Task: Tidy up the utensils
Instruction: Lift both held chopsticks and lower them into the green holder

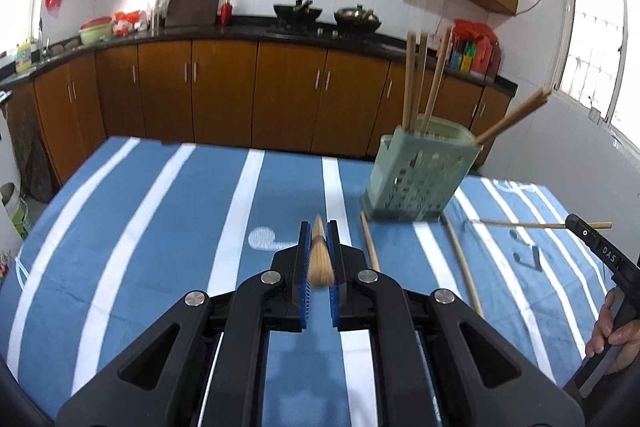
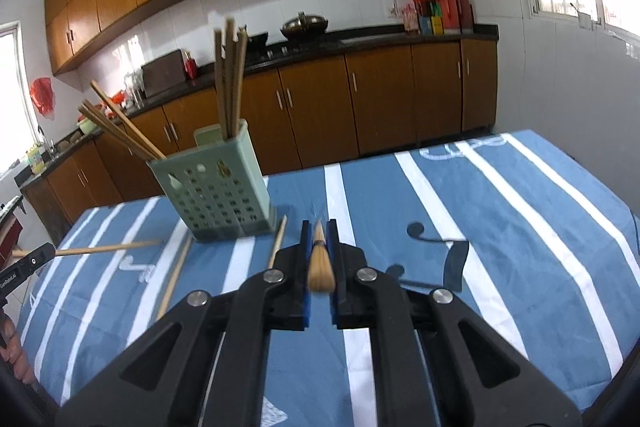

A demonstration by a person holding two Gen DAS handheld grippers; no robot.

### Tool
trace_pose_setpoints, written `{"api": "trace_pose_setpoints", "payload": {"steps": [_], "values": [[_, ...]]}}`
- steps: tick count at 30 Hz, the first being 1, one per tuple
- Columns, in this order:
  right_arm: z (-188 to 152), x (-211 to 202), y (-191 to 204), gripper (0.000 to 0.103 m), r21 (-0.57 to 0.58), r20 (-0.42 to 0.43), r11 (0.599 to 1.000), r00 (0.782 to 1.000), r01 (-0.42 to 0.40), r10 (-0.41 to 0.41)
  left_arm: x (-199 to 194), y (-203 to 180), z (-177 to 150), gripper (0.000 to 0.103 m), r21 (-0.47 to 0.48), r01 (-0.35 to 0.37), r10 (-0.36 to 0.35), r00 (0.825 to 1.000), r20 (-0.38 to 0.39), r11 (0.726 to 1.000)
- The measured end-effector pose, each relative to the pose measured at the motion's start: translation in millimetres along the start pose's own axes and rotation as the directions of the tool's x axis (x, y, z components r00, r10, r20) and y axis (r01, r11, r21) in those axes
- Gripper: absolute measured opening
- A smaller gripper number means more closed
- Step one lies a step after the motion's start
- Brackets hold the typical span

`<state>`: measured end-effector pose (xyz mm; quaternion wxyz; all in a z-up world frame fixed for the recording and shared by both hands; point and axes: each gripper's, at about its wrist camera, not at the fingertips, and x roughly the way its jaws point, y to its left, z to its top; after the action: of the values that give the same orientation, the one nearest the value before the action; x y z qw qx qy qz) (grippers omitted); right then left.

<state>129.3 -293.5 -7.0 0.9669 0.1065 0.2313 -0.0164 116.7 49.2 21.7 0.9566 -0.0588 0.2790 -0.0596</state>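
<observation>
A: Report the left gripper (image 1: 319,239), bottom centre of the left wrist view.

B: Jaws are clenched on one chopstick (image 1: 320,259), which runs lengthwise between the blue pads (image 1: 306,247), blurred thick end toward the lens, thin tip just past the fingertips.

A: And the right gripper (image 2: 319,239)?

B: Same condition. It is clamped on a second chopstick (image 2: 320,259), held lengthwise between its pads, in the lower centre of the right wrist view.

A: Surface beneath?

B: A blue tablecloth (image 1: 160,227) with white stripes covers the table. Two loose chopsticks (image 1: 370,243) lie flat on it right of centre in the left view, near the holder's base; one is curved.

A: Locate the holder.

B: The pale green perforated utensil holder (image 1: 416,179) stands upright on the cloth, right of centre. Several chopsticks (image 1: 416,83) stand in it; others lean out toward the upper right.

A: Anything at the frame edge?

B: At the right edge of the left view, a hand (image 1: 612,335) grips the other tool's handle, and that tool's chopstick points level toward the holder.

A: Background?

B: Brown base cabinets (image 1: 224,87) under a dark countertop, woks (image 1: 356,17) on the hob, wall cabinets above, a window (image 1: 592,43) at far right.
</observation>
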Motion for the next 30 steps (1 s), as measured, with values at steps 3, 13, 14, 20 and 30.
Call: {"api": "trace_pose_setpoints", "payload": {"steps": [3,13,14,20,30], "values": [[7.7,-6.5,1.7,0.008,-0.002,0.027,1.0,1.0,-0.013,0.013,-7.1,-1.5,9.9,0.008,0.006,-0.003,0.003,1.0,0.031,1.0],[46.9,-32.1,12.7,0.008,-0.018,0.084,0.998,0.994,-0.068,0.069,-28.0,-14.0,42.5,0.008,0.059,0.019,-0.025,0.994,0.11,0.998],[53.7,-36.7,13.8,0.008,-0.013,0.086,0.996,0.992,-0.09,0.091,-31.0,-16.4,46.3,0.008,0.064,0.027,-0.035,0.992,0.117,0.998],[86.9,-62.6,27.5,0.008,-0.013,0.112,0.981,0.974,-0.195,0.196,-45.7,-30.4,66.8,0.008,0.094,0.085,-0.099,0.984,0.152,0.992],[137.3,-80.8,63.8,0.008,-0.063,0.246,0.973,0.942,-0.22,0.229,-58.6,-66.7,114.1,0.007,0.092,0.161,-0.18,0.946,0.27,0.983]]}}
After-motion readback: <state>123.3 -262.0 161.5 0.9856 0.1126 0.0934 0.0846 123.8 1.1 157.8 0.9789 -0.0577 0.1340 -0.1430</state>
